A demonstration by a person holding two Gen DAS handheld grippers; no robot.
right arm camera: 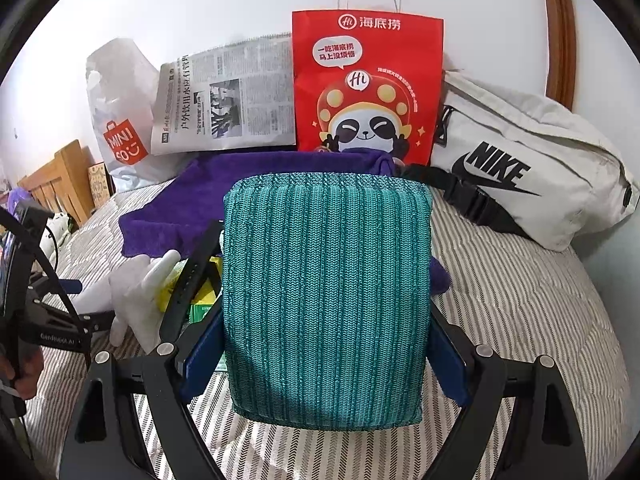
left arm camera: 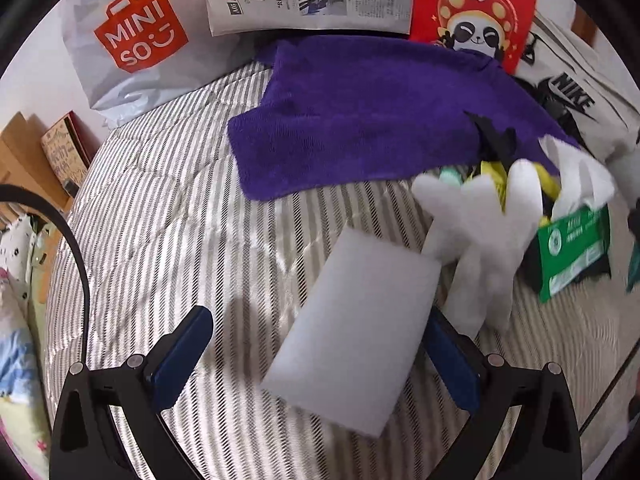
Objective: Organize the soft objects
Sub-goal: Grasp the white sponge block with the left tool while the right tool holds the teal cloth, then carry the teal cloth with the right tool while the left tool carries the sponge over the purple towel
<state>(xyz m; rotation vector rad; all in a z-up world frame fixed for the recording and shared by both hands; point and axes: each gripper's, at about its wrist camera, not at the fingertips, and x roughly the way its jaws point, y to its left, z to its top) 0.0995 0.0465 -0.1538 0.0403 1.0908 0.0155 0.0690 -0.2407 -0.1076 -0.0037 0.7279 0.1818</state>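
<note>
On bed (left arm camera: pixel 168 216): 1 teal cloth (right arm camera: pixel 326 300), 1 sponge (left arm camera: pixel 356 332).

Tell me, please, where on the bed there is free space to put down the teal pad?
Bare striped cover lies in front of the Nike bag, right of the teal pad. More lies left of the white sponge, below the purple towel. Crowded: the pile around the white glove.

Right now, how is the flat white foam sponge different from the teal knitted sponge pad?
The flat white foam sponge is plain and smooth; the teal knitted sponge pad is ribbed and coloured. The white one lies on the striped bed cover between the open fingers of the left gripper; the teal one is squeezed in the right gripper. Both are soft-looking rectangular blocks.
</note>
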